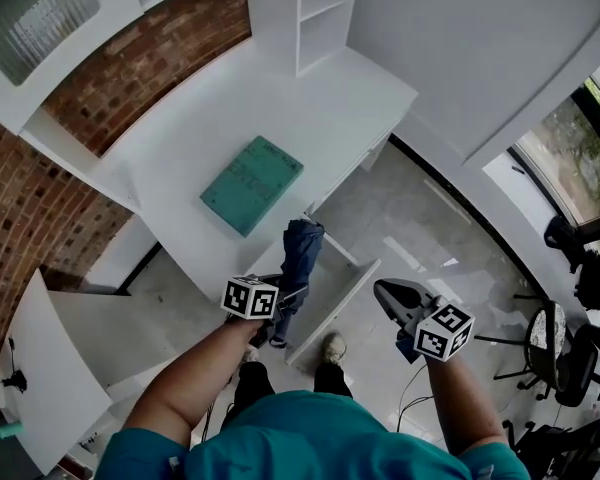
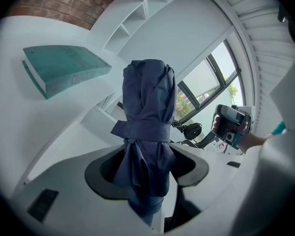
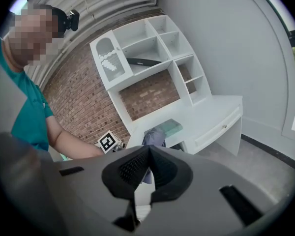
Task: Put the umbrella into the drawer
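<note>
Left gripper (image 2: 147,170) clamped on the folded umbrella (image 2: 147,107) just below its strap, above the open drawer (image 1: 342,301). Right gripper (image 3: 148,155) closed, empty. Judged light, with loose slippery fabric over a stiff core; hold mid-body.

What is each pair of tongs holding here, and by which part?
The left tongs grip the folded blue umbrella by the bunched end below its strap. The right tongs are shut and hold nothing.

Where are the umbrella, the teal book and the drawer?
umbrella (image 2: 147,97): left gripper view, its folded blue fabric.
teal book (image 1: 252,183): head view, its cover.
drawer (image 1: 342,301): head view, its white front panel.
</note>
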### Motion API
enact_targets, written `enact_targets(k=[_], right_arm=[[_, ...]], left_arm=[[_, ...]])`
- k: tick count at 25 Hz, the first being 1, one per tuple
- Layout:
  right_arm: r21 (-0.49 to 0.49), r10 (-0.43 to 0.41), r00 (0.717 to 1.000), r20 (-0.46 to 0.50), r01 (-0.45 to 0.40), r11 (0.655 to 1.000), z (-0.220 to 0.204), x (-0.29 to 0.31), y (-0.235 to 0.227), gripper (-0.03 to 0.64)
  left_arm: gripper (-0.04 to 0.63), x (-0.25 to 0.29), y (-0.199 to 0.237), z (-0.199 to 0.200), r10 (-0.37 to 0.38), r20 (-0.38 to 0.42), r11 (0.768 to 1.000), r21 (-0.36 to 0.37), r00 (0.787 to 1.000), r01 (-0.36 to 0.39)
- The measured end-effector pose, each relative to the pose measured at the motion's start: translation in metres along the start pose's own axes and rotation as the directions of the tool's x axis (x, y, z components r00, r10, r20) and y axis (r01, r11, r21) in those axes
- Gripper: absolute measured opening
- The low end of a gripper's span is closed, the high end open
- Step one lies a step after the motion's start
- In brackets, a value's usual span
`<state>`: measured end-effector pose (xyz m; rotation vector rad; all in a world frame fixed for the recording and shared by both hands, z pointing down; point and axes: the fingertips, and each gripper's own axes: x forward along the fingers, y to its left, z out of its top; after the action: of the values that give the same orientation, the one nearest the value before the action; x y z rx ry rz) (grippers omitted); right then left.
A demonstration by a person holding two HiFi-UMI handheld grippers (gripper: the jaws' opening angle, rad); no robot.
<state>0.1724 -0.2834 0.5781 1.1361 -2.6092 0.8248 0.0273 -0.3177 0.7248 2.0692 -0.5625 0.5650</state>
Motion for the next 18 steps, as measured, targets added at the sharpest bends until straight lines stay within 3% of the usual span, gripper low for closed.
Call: enact_targets(k=[10, 18], right_arm=[[0.023, 0.001, 1.000, -0.019, 0.000, 1.000, -0.023, 0.003, -0.012, 0.023], [0.044, -0.031, 0.999, -0.011, 0.032, 0.999, -0.034, -0.002, -0.031, 0.023]], left_arm=[[0.247, 0.051, 0.041, -0.023, 0.034, -0.058, 0.992, -0.119, 0.998, -0.041], [0.247, 0.080, 0.077, -0.037, 0.068, -0.078, 0.969, -0.230, 0.995, -0.084]])
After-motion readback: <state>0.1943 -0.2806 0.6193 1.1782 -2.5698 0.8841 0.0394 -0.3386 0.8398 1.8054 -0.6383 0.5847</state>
